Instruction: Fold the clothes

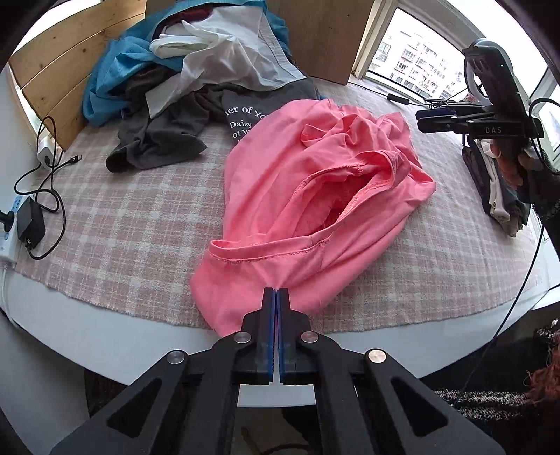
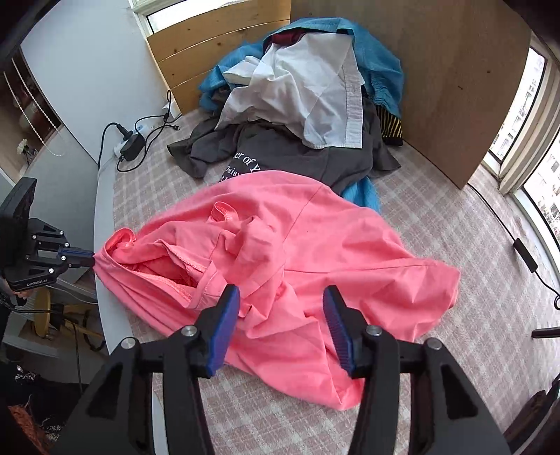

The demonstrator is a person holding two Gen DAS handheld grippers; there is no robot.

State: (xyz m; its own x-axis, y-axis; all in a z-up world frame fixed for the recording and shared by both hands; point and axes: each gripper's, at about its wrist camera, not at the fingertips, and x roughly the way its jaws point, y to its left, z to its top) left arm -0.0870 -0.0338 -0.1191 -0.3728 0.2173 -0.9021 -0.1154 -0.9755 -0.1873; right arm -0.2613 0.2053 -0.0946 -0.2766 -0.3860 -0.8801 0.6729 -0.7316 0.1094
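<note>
A crumpled pink shirt (image 1: 315, 196) lies on the checked cloth (image 1: 133, 217) that covers the table. My left gripper (image 1: 276, 292) is shut on the shirt's near edge by the table's front. In the right wrist view the left gripper (image 2: 91, 259) pinches the shirt's left corner. My right gripper (image 2: 280, 297) is open and empty, just above the pink shirt (image 2: 332, 252). In the left wrist view the right gripper (image 1: 425, 120) hangs at the far right, above the cloth.
A heap of blue, white and grey clothes (image 1: 196, 70) lies at the back against wooden boards (image 1: 315, 31). A charger and cables (image 1: 31, 217) lie at the left edge. Folded clothes (image 1: 500, 189) are stacked at the right. A cable (image 2: 521, 252) runs by the window.
</note>
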